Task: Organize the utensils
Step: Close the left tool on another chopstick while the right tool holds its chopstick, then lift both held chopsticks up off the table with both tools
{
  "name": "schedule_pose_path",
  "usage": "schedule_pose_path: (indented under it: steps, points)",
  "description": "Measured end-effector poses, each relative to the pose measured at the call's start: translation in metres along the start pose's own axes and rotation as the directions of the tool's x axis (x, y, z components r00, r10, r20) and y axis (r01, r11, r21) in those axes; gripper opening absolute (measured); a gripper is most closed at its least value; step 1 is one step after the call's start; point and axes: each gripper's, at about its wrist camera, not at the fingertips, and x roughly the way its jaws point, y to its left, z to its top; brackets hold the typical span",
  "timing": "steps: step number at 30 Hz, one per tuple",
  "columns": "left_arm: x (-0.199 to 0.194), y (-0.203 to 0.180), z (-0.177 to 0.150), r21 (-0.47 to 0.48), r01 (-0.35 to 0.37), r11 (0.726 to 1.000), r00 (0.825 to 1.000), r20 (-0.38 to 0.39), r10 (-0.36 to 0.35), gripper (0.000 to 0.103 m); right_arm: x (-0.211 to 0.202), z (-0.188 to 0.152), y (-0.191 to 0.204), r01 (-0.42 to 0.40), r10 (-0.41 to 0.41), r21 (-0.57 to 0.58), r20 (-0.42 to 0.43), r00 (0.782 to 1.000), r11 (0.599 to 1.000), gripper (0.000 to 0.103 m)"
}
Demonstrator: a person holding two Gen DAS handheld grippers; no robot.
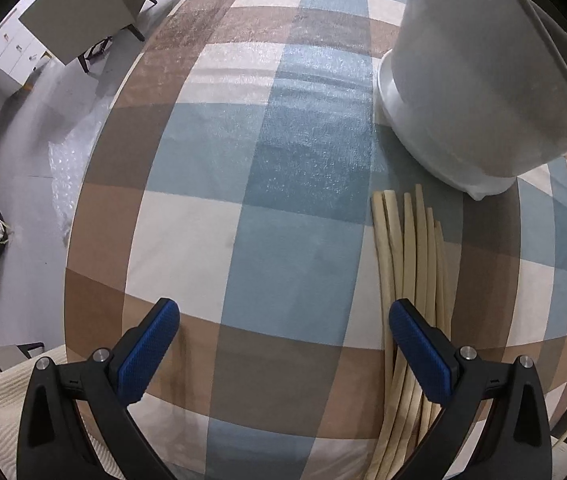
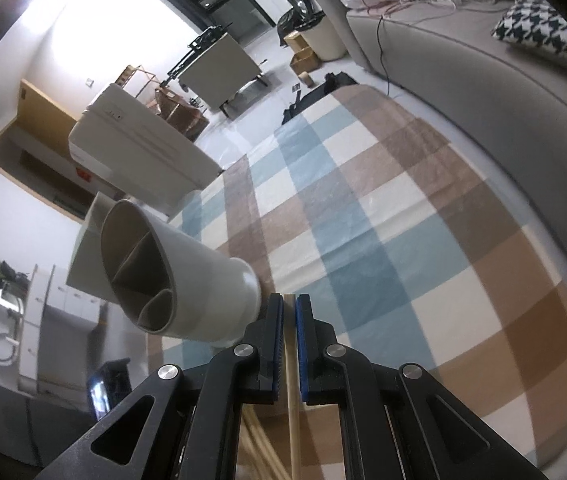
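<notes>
A: What are your right tongs [image 2: 289,312] holding?

B: You're pinching one wooden chopstick [image 2: 292,400] between nearly closed pads, its tip poking out just past them, with the grey divided holder [image 2: 187,280] standing just to their left on the checked counter [image 2: 403,260].

A: And the left tongs [image 1: 283,344]?

B: You're hanging them wide open and empty, pointing down; the remaining chopsticks [image 1: 411,260] are lying in a bundle under the right-hand pad, the holder just beyond.

A: How are they likely handling?

B: Light, stiff and smooth, I'm judging, so they're prone to swivelling. You're better off gripping near the middle, one at a time.
</notes>
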Motion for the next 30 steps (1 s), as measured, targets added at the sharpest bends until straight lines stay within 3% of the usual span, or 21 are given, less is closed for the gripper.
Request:
schedule_pose_path:
  steps: [5,11,14,16,17,21,23,30]
  points:
    - [0.009,0.005,0.007,0.002,0.009,1.000,1.000,-0.011,-0.009,0.095,-0.002,0.000,0.000,0.007,-0.007,-0.001,0.022,1.000,1.000,0.006]
    - [0.003,-0.001,0.018,0.014,0.048,0.999,0.999,0.024,-0.048,0.065,-0.002,0.002,0.005,-0.012,0.013,-0.019,0.029,0.999,1.000,0.006]
    - [-0.001,-0.008,0.025,0.036,0.049,0.998,0.997,0.060,-0.051,0.040,-0.001,0.003,0.010,-0.020,0.021,-0.035,0.035,0.999,0.999,0.006]
    - [-0.003,-0.015,0.027,0.045,0.056,0.997,0.995,0.074,-0.059,0.013,-0.001,0.003,0.013,-0.019,0.021,-0.045,0.037,0.999,0.999,0.006]
    - [-0.003,-0.018,0.026,0.055,0.062,0.997,0.994,0.083,-0.067,0.006,0.000,0.003,0.014,-0.019,0.021,-0.050,0.038,0.999,0.999,0.006]
    - [-0.002,-0.014,0.030,0.025,0.125,0.992,0.988,0.083,-0.127,0.002,0.000,0.003,0.019,-0.013,0.016,-0.076,0.038,0.999,0.997,0.006]
    - [-0.010,-0.008,0.030,0.006,0.150,0.989,0.981,0.121,-0.150,0.002,-0.002,0.003,0.021,-0.017,0.021,-0.089,0.045,0.999,0.996,0.006]
    - [-0.062,0.018,0.020,0.031,0.269,0.963,0.919,0.291,-0.266,0.002,-0.016,-0.001,0.047,-0.053,0.080,-0.206,0.122,0.989,0.977,0.006]
